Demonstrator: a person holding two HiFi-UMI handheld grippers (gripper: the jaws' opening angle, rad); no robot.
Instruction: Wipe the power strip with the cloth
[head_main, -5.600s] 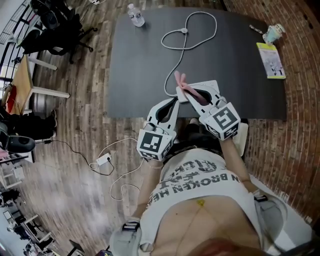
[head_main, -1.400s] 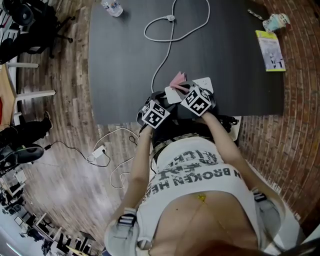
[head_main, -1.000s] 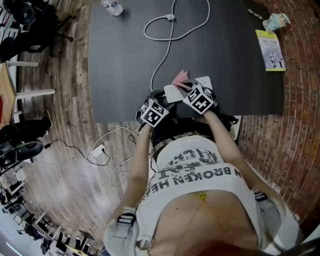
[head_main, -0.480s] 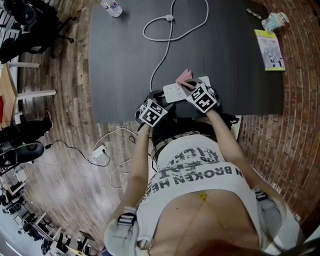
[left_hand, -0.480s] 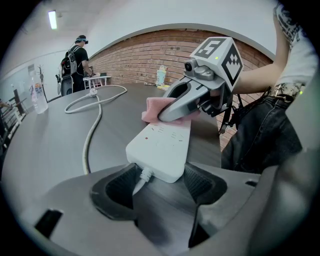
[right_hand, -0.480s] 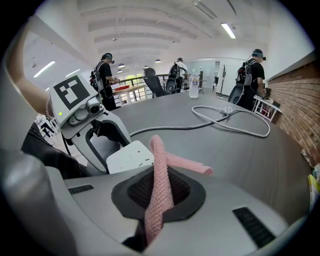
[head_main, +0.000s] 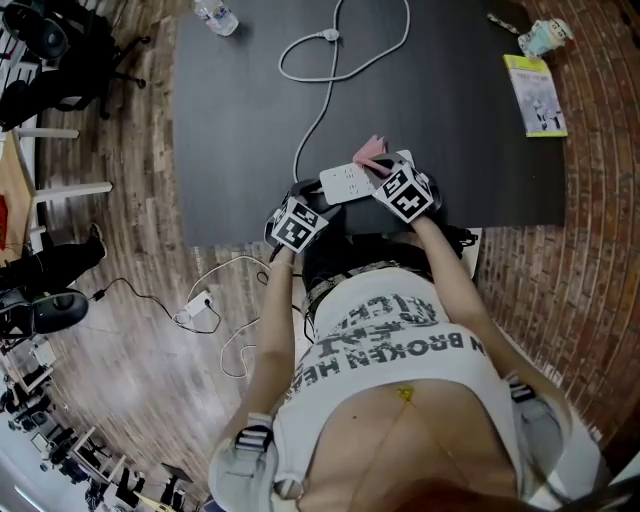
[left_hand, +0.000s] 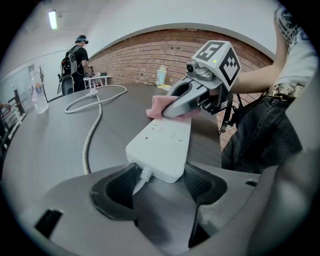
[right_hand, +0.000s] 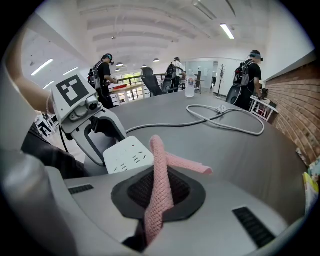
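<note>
Left gripper (left_hand: 159, 184) is clamped on the cord end of the white power strip (left_hand: 161, 145), which sits near the front edge of the dark table (head_main: 240, 110), its cord (left_hand: 88, 147) snaking away across the top. Over to the right gripper (right_hand: 159, 195): its jaws are pinched tight on the pink cloth (right_hand: 161, 165), which rests against the strip's far end.

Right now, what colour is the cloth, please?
Pink; the cloth shows best in the right gripper view.
</note>
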